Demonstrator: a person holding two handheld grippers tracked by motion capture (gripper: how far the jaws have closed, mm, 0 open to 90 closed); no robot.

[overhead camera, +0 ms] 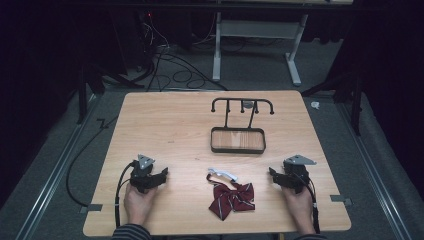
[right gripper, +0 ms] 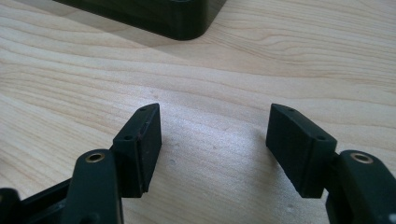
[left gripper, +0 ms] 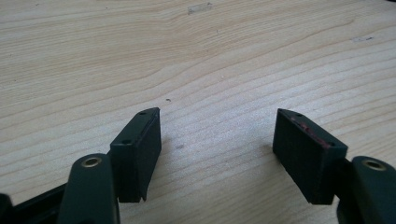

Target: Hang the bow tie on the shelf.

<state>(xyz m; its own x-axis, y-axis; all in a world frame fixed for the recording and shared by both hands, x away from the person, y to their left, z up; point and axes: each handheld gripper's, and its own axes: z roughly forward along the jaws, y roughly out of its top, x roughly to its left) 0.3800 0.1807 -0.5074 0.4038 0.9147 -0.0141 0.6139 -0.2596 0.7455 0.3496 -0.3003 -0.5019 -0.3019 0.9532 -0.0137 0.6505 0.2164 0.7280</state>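
We hold the left gripper (overhead camera: 162, 176) and the right gripper (overhead camera: 273, 175) low over the wooden table (overhead camera: 165, 125), each with its jaws spread wide and empty, on either side of the dark red striped bow tie (overhead camera: 231, 198) that lies flat near the front edge with its white strap (overhead camera: 223, 173) curled just behind it. To lift the bow tie cleanly toward the black hook stand (overhead camera: 239, 125) farther back, we judge it best to pinch the strap rather than the soft wings, closing one gripper fully before raising it.
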